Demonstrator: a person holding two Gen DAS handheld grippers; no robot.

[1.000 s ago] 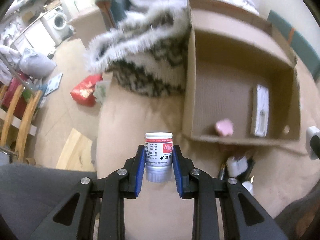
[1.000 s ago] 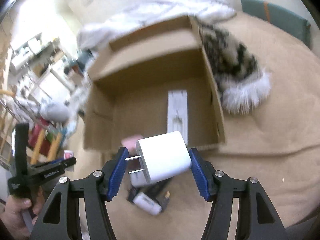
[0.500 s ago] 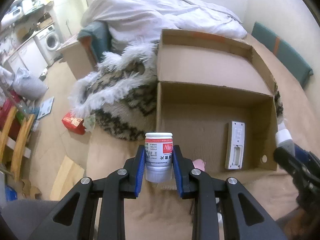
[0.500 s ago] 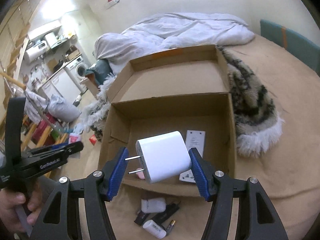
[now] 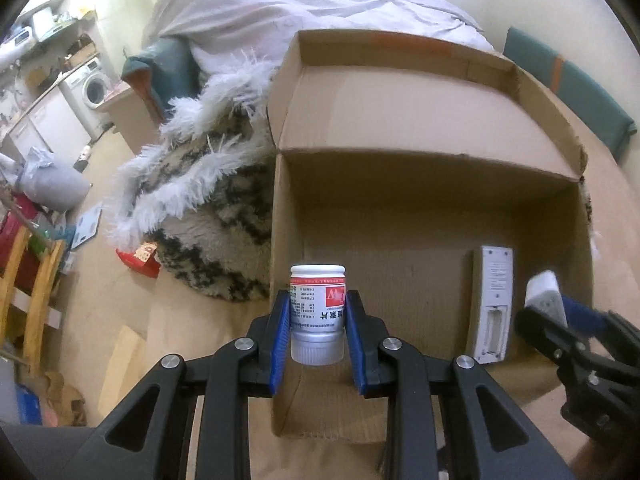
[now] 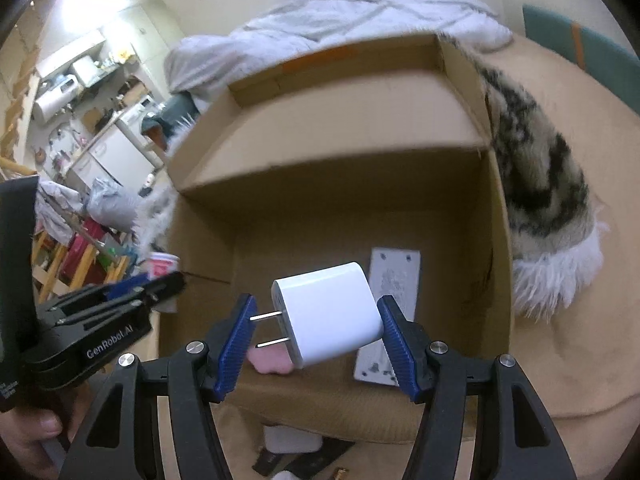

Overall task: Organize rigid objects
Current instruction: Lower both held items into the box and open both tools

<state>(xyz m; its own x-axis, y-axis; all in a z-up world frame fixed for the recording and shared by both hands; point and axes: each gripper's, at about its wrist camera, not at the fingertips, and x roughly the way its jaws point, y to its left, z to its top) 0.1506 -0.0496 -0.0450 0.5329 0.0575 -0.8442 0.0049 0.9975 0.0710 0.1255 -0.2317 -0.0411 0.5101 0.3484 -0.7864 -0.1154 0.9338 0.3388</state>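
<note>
Medicine bottle [image 5: 317, 312] sits upside down in my left gripper [image 5: 317, 334], the blue pads pinched snugly on its labelled sides, cap end toward me. It hangs just over the near wall of the cardboard box [image 5: 400, 216]. My right gripper [image 6: 316, 336] is spread much wider, clamped on a white wall charger [image 6: 326, 316]: one pad presses its rounded back, the other bears on the tips of the two prongs. That charger hovers above the box interior.

Inside the box lie a white remote control [image 6: 390, 312], back side up, against the right-hand wall, and a small pink object [image 6: 269, 362] near the front. Outside, below the front wall, a few small items [image 6: 292, 440] wait on the tan bed cover [image 6: 580, 320]; a fluffy patterned throw [image 6: 540, 200] rests beside the box.

My worry is the charger. A grip through thin metal prongs looks poor, so I judge it may twist or pop free if I tilt further. The two grippers are close together over the opening and could knock each other. Released from this height, the bottle might roll, or the charger land on the remote.
</note>
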